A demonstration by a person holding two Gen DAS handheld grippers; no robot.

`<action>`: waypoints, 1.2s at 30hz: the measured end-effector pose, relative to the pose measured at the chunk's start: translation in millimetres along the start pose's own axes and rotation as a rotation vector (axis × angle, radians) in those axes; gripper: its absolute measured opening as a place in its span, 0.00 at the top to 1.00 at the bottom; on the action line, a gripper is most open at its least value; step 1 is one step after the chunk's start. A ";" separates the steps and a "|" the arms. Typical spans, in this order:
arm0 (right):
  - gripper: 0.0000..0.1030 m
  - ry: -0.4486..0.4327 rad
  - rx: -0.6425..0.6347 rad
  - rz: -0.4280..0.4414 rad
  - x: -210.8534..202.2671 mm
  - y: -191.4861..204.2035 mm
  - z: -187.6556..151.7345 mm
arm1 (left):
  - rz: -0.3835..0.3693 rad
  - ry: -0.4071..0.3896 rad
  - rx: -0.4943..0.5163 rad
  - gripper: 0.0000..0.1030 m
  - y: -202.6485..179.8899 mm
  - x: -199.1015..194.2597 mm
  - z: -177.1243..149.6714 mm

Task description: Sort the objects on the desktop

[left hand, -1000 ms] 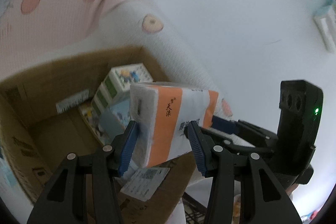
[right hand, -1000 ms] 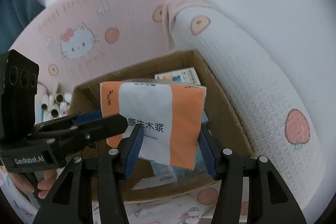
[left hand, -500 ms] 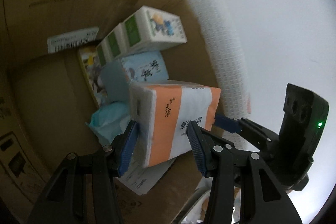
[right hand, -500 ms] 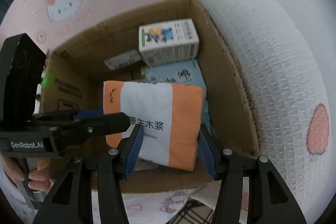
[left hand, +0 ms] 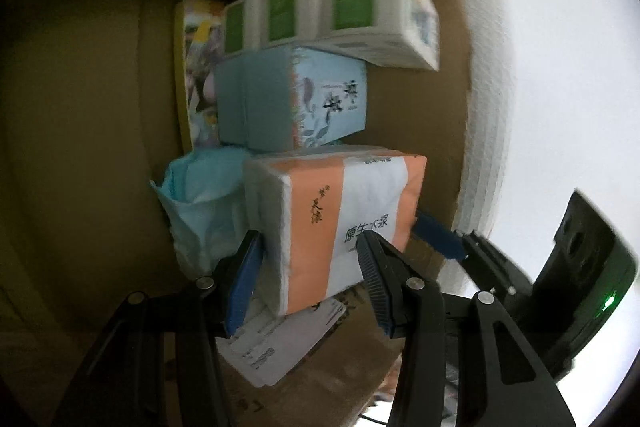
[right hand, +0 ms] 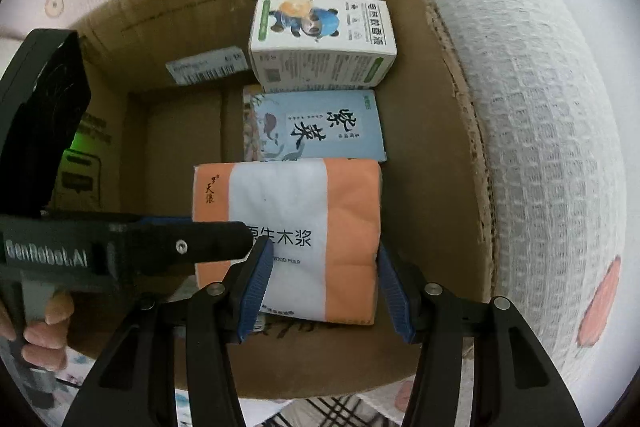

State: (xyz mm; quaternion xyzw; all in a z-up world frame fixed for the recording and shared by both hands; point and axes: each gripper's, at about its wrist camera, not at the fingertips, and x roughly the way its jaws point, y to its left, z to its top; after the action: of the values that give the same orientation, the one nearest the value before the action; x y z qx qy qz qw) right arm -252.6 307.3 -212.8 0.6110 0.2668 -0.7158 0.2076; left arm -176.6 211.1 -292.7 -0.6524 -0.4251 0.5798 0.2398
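Observation:
An orange-and-white tissue pack (left hand: 340,211) (right hand: 288,195) hangs low inside an open cardboard box (right hand: 460,79). My left gripper (left hand: 308,243) is shut on one end of the pack, its blue pads pressing the sides. My right gripper (right hand: 324,251) is shut on the same pack from above, pointing down into the box. In the right wrist view the left gripper (right hand: 160,243) reaches in from the left, held by a person's hand (right hand: 40,331). In the left wrist view one blue finger (left hand: 436,235) of the right gripper shows behind the pack.
In the box lie a pale blue tissue pack (right hand: 316,127), a white-and-green carton with a panda (right hand: 320,39), a crumpled light blue bag (left hand: 200,203) and a yellow flat package (left hand: 196,67). The box's left half shows bare floor (right hand: 180,147). A white waffle blanket (right hand: 540,107) flanks the box.
Both grippers have sunk with the tissue pack from above the box's rim down into it. The left gripper has rolled, and the packs inside now loom close.

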 end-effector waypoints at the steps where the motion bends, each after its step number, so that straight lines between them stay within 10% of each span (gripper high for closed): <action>1: 0.50 0.009 -0.006 -0.028 2.5 0.2 1.6 | -0.021 0.004 -0.023 0.49 3.6 1.1 1.3; 10: 0.50 0.006 -0.006 -0.021 -2.6 -2.9 -2.0 | -0.020 -0.046 -0.002 0.51 8.0 -14.7 -0.7; 13: 0.51 -0.021 0.036 0.031 -7.7 -7.7 1.0 | -0.021 -0.060 0.020 0.66 6.2 -16.0 -2.7; 16: 0.74 -0.022 0.073 0.054 -4.8 -10.9 5.9 | 0.009 -0.064 0.026 0.71 6.0 -14.3 -2.7; 19: 0.76 -0.010 0.095 0.030 4.2 -12.9 12.3 | 0.015 -0.059 0.020 0.75 8.5 -11.7 -0.9; 36: 0.78 0.115 0.079 -0.032 59.4 -11.3 28.2 | 0.068 -0.047 -0.004 0.78 27.9 0.5 3.9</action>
State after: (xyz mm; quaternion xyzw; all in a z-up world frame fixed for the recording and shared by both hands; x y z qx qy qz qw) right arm -291.1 299.8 -266.7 0.6547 0.2595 -0.6926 0.1563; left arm -172.6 196.3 -316.3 -0.6532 -0.4095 0.6017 0.2085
